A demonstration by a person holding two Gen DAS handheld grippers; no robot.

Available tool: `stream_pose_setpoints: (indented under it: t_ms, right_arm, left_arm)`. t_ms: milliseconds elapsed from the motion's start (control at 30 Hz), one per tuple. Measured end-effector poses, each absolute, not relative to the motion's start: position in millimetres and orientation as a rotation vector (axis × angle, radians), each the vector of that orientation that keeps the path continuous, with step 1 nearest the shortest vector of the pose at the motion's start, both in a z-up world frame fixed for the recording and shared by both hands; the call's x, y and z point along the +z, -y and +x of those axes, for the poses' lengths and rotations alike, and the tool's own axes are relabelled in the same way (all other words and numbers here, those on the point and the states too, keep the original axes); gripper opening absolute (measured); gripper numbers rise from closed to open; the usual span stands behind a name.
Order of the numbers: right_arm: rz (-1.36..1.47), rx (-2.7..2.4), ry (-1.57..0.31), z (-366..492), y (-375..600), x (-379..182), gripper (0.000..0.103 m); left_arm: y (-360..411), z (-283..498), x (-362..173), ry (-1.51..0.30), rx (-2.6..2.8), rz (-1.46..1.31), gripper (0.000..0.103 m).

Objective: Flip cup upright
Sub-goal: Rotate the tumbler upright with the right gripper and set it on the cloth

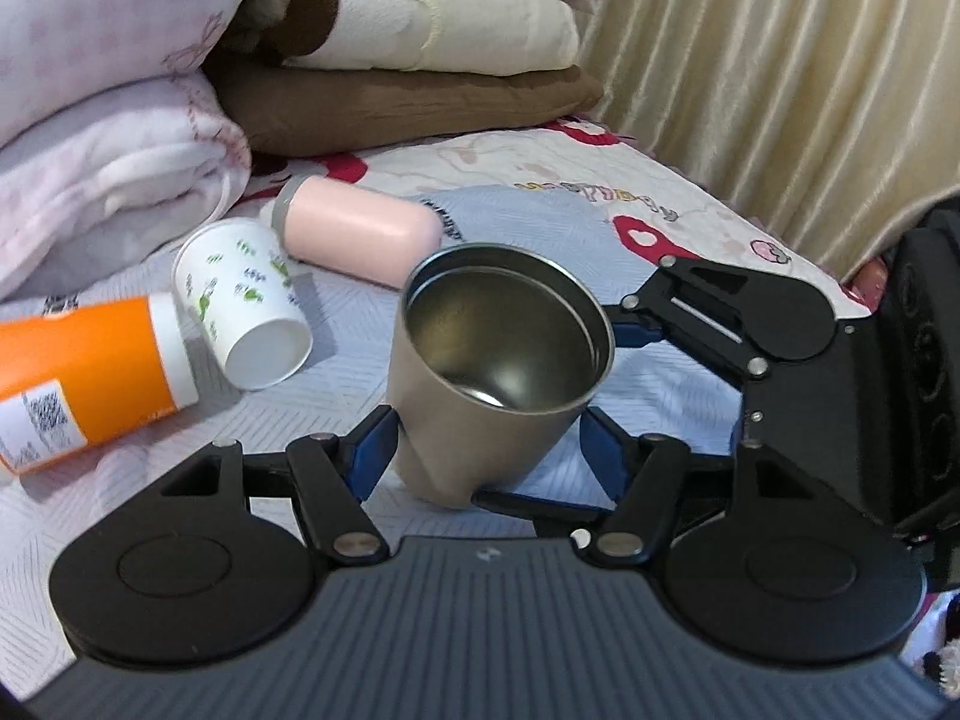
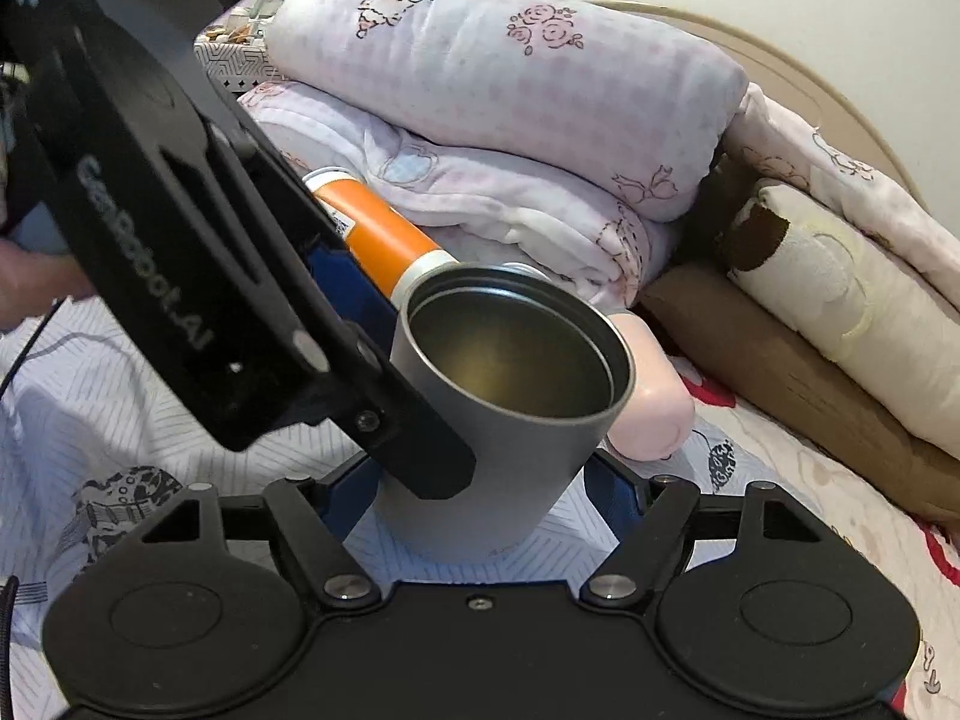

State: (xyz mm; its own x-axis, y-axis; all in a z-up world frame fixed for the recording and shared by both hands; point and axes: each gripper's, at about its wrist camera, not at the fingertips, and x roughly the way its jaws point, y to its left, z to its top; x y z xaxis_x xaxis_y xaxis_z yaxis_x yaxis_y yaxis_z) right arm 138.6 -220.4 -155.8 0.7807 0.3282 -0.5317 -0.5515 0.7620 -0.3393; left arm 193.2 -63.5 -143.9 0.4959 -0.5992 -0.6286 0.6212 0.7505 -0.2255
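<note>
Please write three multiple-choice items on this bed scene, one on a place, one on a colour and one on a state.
1. Where does the steel cup sit in the left wrist view?
A. between the left gripper jaws
B. on the folded blankets
C. inside the paper cup

2. What colour is the bottle lying at the left?
A. green
B. orange with a white cap
C. black

3. How does the paper cup lie?
A. upright
B. on its side
C. stacked on the pink flask

Answers:
1 A, the blue pads flank the cup's lower wall.
2 B, its body is orange and its end white.
3 B, its round base faces the camera, beside the pink flask.
</note>
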Motion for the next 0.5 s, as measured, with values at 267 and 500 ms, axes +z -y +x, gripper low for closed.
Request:
stream_pose_setpoints:
  t_ms: [267, 500]
  right_arm:
    - [-0.464, 0.499, -0.488, 143.6, 215.2, -155.9, 0.080]
    - [-0.354, 0.486, -0.526, 149.4, 225.0, -157.6, 0.079]
  left_arm:
    - [64.3, 199.4, -143.9, -0.774, -0.714, 0.007, 0.065]
    - [62.9, 206.7, -150.8, -0.855, -0.664, -0.138, 0.065]
